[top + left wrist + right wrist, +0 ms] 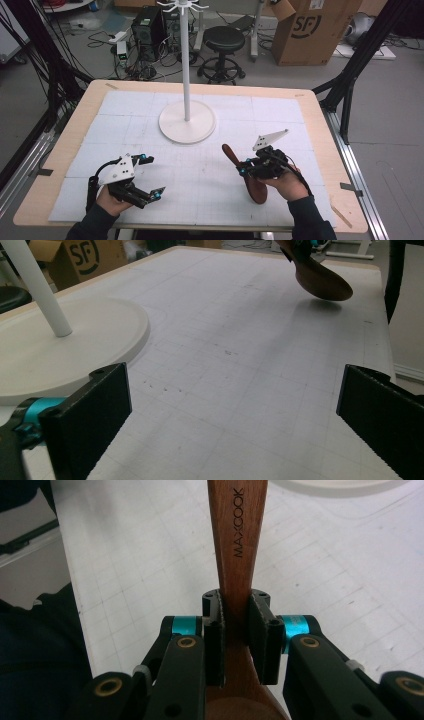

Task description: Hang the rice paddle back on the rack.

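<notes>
A brown wooden spoon (256, 190) marked MAXCOOK (239, 535) is held above the white mat at the right. Its handle end points toward the stand and its bowl toward the person. My right gripper (243, 167) is shut on the spoon's neck, and in the right gripper view its pads (218, 630) press on both sides of the wood. My left gripper (154, 176) rests low at the front left, jaws wide open with nothing between them. In the left gripper view the gripper (235, 420) faces the mat, with the spoon's bowl (320, 280) hovering far off.
A white hook stand rises from a round base (187, 122) at the mat's middle back, also visible as the base (75, 340). The wooden table edge (75, 130) frames the mat. Beyond it stand a black stool (223, 40), a cardboard box (310, 30) and cables.
</notes>
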Demonstrator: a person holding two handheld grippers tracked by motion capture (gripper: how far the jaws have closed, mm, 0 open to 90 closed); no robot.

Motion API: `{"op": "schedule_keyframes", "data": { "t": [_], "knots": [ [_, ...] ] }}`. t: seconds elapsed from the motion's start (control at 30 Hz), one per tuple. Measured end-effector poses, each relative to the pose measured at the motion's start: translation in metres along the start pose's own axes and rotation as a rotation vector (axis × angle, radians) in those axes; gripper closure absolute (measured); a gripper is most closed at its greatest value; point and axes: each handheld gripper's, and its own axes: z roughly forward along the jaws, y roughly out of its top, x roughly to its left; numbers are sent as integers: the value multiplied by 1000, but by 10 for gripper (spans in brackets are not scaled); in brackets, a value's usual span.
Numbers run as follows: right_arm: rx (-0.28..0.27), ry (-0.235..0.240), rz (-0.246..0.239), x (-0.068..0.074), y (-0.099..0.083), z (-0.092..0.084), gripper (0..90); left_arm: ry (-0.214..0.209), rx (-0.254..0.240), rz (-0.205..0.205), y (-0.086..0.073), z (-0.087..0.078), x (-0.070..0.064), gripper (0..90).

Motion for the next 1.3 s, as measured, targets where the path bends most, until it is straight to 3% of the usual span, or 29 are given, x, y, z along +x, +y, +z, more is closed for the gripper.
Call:
{"op": "schedule_keyframes", "data": {
  "t": [0.47,0.83,1.07,1.3],
  "knots": [
    [-191,3,-12,-1,2,-18,790,1,1,2,0,0,0,18],
    [-376,6,-56,1,5,-28,790,1,-1,0,0,1,1,18],
    [-537,25,-59,2,8,-34,790,-2,-7,-2,1,1,1,17],
    [-605,28,-70,2,15,-32,790,-7,-11,-2,1,1,0,18]
  ]
}}
